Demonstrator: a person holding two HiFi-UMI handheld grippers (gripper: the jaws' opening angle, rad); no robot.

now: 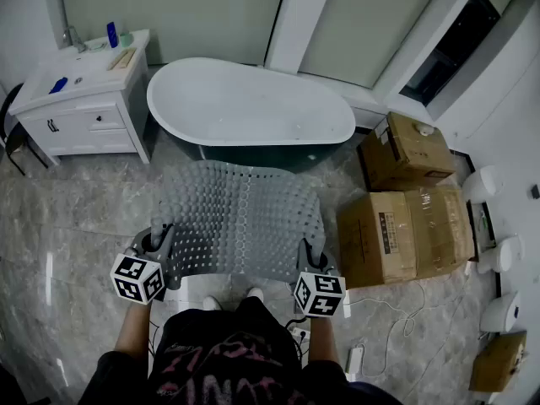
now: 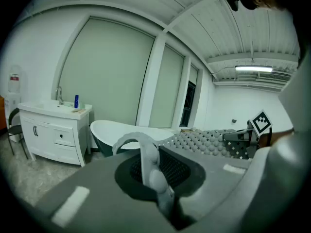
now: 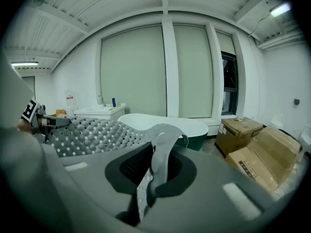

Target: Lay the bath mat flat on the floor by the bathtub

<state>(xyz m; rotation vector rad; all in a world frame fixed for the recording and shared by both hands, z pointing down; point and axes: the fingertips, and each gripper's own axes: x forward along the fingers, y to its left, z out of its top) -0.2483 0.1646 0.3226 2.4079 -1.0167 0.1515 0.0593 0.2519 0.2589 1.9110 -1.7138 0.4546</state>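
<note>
Your left tongs point(image 1: 159, 240) and right tongs point(image 1: 310, 255) each pinch a near corner of the grey bath mat point(image 1: 240, 218). Round bumps and small holes cover it.

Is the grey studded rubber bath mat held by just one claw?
No: left claw and right claw each pinch a corner of the mat.

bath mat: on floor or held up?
Held up, spread open: left gripper and right gripper each clamp a near corner of the bath mat, stretched between them.
</note>
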